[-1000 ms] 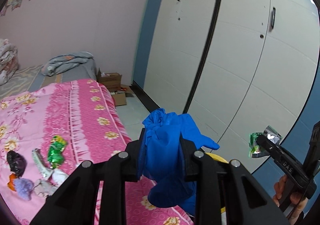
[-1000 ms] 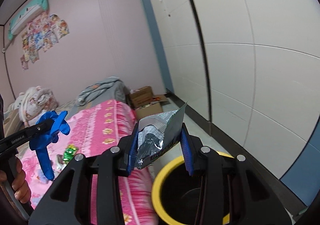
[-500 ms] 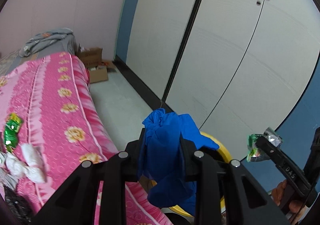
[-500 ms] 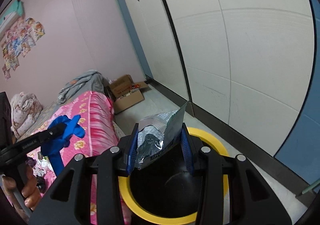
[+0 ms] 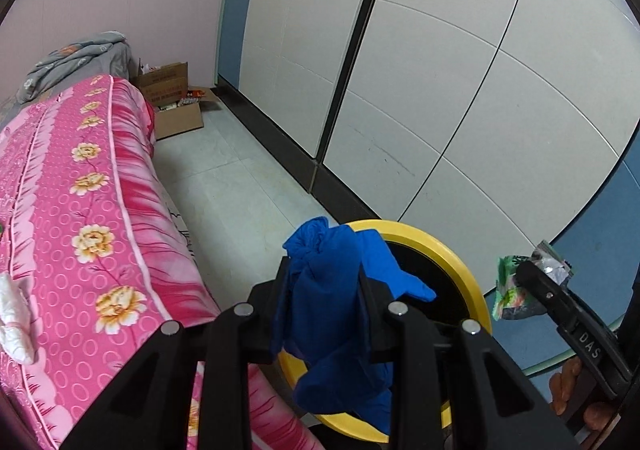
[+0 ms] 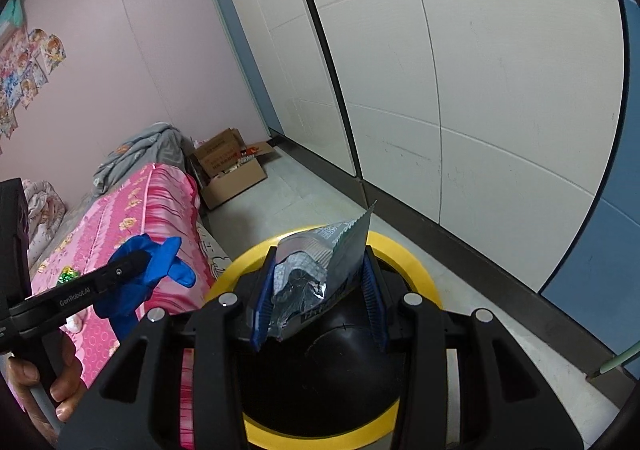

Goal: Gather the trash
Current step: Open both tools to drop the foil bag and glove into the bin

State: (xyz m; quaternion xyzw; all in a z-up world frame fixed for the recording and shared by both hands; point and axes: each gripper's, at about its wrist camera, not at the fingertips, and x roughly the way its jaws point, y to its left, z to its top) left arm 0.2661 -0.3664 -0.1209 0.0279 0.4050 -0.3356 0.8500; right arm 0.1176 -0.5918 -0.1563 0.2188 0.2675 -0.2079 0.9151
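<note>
Bedroom floor, yellow-rimmed bin (image 6: 404, 250): right hand-held gripper (image 6: 320, 302) clamps crumpled silver wrapper (image 6: 316, 270); left hand-held gripper (image 5: 324, 314) clamps blue glove (image 5: 340, 290).

Even, soft indoor light is seen, no hard shadows or glare; straight panel lines are bent by strong fisheye distortion, corners are vignetted black, focus is sharp throughout.
</note>
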